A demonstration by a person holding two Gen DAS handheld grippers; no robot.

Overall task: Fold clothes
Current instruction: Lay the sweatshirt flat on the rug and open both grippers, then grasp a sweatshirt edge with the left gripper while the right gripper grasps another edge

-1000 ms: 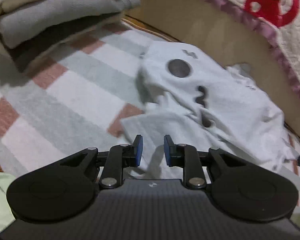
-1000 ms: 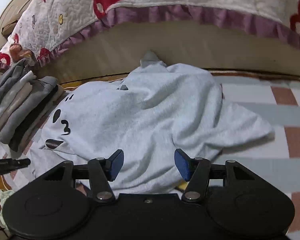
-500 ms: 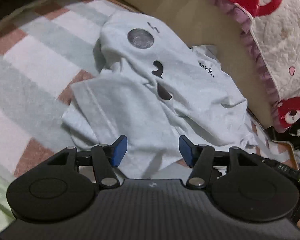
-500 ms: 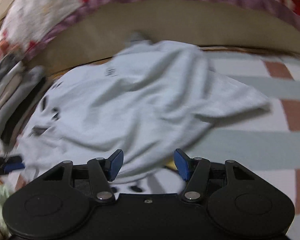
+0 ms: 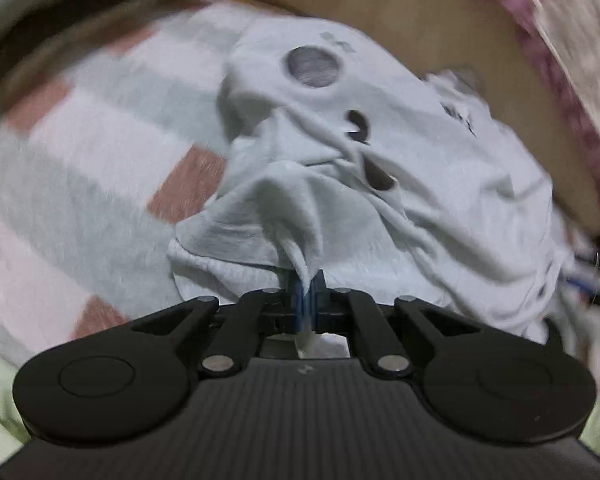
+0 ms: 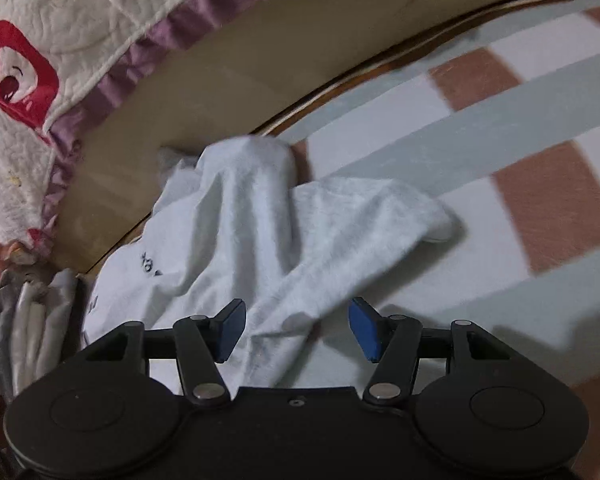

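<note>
Change: your left gripper (image 5: pixel 306 292), spread half a second ago, now pinches a bunched fold of the white shirt (image 5: pixel 400 184) | shirt: crumpled on the striped blanket (image 6: pixel 500 120) beside the wooden board (image 6: pixel 240 60) | your right gripper (image 6: pixel 298 330): still spread, shirt hem (image 6: pixel 284 320) lying between its pads, untouched.

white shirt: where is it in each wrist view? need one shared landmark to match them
Left wrist: the white shirt fills centre and right of the picture, a pinch of it clamped in the shut left gripper.
Right wrist: the shirt lies centre-left, in front of the open right gripper.
Shared landmark: the quilt with the purple edge, behind the shirt in both.
</note>
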